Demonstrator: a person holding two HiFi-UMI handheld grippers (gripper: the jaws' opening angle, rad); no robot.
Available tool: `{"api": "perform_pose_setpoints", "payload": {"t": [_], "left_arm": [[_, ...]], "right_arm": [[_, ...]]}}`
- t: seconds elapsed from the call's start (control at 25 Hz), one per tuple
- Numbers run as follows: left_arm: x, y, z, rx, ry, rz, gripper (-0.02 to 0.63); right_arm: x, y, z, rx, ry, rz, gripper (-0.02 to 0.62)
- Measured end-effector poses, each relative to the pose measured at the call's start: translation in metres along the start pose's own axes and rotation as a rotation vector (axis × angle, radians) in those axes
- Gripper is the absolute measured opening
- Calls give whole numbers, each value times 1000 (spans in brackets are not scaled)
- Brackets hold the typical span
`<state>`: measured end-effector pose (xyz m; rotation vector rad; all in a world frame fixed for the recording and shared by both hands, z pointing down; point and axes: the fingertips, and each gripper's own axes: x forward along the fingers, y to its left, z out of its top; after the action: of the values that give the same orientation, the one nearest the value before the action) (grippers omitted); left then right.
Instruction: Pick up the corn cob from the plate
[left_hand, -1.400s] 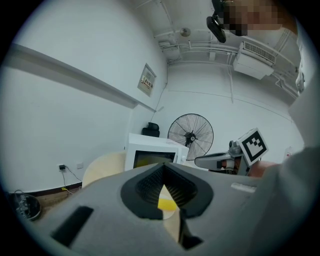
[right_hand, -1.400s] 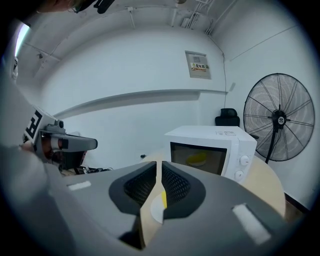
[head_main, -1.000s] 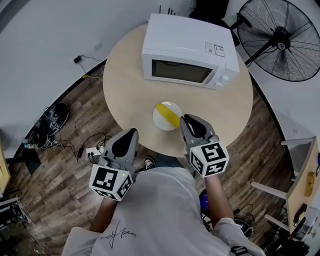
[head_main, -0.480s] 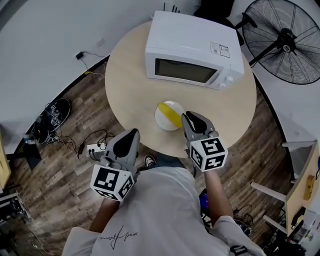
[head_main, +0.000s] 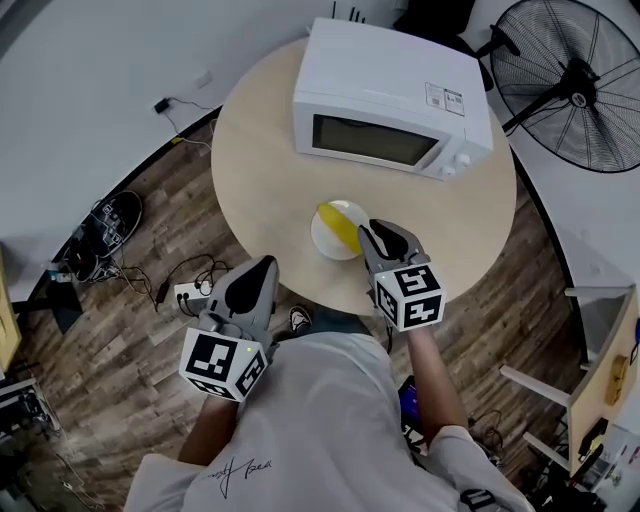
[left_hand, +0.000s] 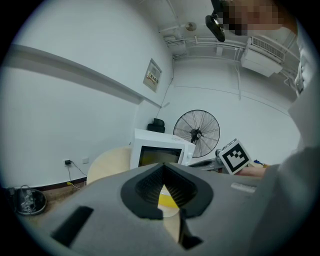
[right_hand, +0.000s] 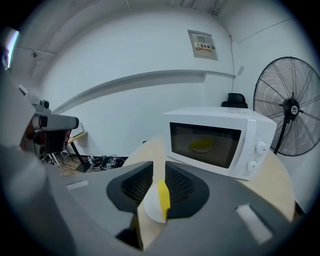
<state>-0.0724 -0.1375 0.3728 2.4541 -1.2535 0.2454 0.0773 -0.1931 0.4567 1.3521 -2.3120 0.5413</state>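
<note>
Round pale wooden table (head_main: 250, 170) over a dark plank floor (head_main: 130, 330) with loose cables. A white box-shaped microwave oven (head_main: 390, 100) stands at the far side of the table and a black pedestal fan (head_main: 570, 80) stands beyond it.

Task item: a yellow corn cob (head_main: 338, 226) lies slantwise across a small white round plate (head_main: 325, 238) near the table's front edge.

Right gripper (head_main: 374, 234): tips just beside the plate's right rim, pointing down at the cob. Its jaws are opening and the gap is narrow. Nothing is between the pads; the cob sits just ahead, in line with the gap.

Left gripper (head_main: 264, 268): held off the table's front edge, well apart from the plate. Its pad tips are together and it holds nothing.

Handling assessment: the cob is judged light and stiff, with a rounded, possibly slick surface that could roll on the plate. The recommended hold is across its middle, pads on opposite sides of the long axis and closed squarely. The present gap looks too tight and needs widening. The plate may slide if nudged.
</note>
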Motion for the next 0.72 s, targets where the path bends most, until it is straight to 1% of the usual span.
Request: {"api": "perform_pose_setpoints", "payload": {"t": [0.28, 0.72], "left_arm": [[3, -3, -2, -6, 0, 5, -8], [3, -6, -5, -7, 9, 32, -8]], "right_arm": [[13, -6, -12, -9, 43, 13, 92], [32, -14, -36, -8, 108, 24, 117]]}}
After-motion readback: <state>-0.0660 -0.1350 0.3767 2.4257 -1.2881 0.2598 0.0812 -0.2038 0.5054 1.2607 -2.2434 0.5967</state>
